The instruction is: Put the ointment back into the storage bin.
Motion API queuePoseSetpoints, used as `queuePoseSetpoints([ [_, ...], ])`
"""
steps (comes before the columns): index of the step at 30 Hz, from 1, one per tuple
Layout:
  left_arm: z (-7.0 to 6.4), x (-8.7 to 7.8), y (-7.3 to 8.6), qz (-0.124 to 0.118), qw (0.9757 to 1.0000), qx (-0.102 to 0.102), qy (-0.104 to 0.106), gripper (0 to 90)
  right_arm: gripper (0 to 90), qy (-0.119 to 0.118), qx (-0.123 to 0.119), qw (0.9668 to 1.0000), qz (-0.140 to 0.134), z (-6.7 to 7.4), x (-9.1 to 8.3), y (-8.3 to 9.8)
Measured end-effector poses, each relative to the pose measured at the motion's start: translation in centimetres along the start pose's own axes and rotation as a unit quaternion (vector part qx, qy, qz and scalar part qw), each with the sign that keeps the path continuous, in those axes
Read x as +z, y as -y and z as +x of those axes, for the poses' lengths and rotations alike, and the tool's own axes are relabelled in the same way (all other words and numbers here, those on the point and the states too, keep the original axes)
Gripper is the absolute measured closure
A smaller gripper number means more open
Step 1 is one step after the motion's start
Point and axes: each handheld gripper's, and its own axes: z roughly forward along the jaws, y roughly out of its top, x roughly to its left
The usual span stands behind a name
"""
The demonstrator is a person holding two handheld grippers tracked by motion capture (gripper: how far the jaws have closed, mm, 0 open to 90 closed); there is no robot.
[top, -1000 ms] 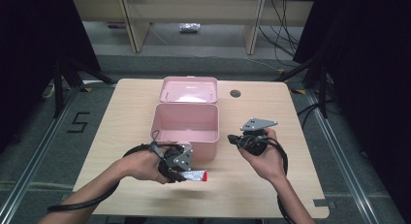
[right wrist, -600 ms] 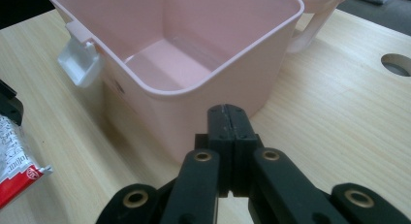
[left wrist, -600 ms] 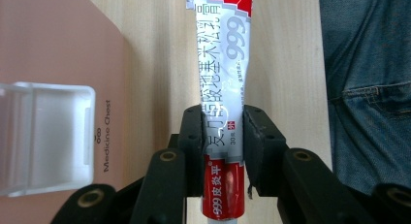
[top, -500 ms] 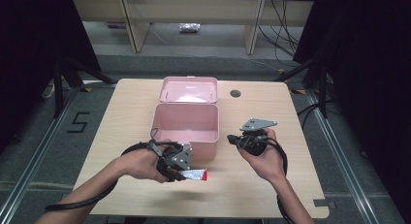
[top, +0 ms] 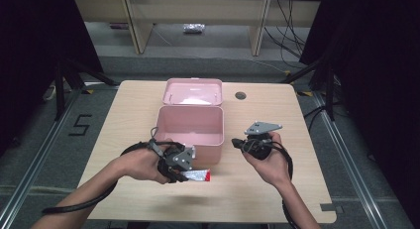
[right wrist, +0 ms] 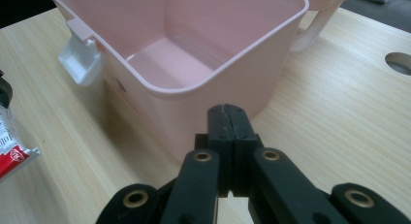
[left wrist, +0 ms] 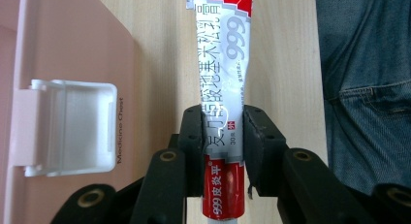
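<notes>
A red and silver ointment tube (left wrist: 224, 88) lies over the wooden table, and my left gripper (left wrist: 223, 141) is shut on its middle, both pads pressing its sides. From above, the tube (top: 197, 176) pokes out to the right of the left gripper (top: 179, 162), just in front of the pink box (top: 190, 127). The box stands open and empty, its lid (top: 193, 91) tilted back. My right gripper (right wrist: 227, 118) is shut with nothing between its jaws, hovering by the box's near right corner (right wrist: 228, 78). In the high view the right gripper (top: 242, 143) sits right of the box.
A white latch (left wrist: 72, 127) hangs on the box's front wall. A round cable hole (top: 240, 95) is in the table at the back right. A person's denim-clad leg (left wrist: 368, 88) is beyond the table's near edge. Open tabletop (top: 129, 115) lies left of the box.
</notes>
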Motion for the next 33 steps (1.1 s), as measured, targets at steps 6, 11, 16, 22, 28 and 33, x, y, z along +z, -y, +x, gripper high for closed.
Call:
queuePoseSetpoints([
  [6, 0.1, -0.4, -0.1, 0.003, 1.0, 0.002, -0.001, 71.4, 90.0, -0.001, 0.011, 0.9999, 0.006, 0.1, -0.1, 0.0],
  [11, 0.2, -0.7, -0.1, 0.002, 1.0, 0.002, -0.002, 71.4, 90.0, 0.002, -0.002, 1.0, -0.001, 0.0, 0.0, 0.0],
  [16, 0.3, -1.3, -0.2, -0.001, 1.0, 0.004, -0.005, 71.4, 90.0, 0.001, -0.001, 1.0, 0.002, 0.1, 0.0, 0.0],
  [22, 0.5, -1.9, -0.4, 0.001, 1.0, 0.004, -0.008, 71.4, 90.0, 0.001, -0.006, 1.0, 0.001, 0.0, 0.0, 0.0],
  [28, 0.6, -2.2, -0.5, -0.001, 1.0, 0.004, -0.009, 71.4, 90.0, -0.001, -0.008, 1.0, -0.001, 0.0, 0.2, 0.0],
  [33, 0.8, -2.5, -0.4, 0.001, 0.9999, 0.004, -0.012, 71.4, 90.0, -0.001, -0.008, 1.0, 0.0, 0.0, 0.1, 0.1],
])
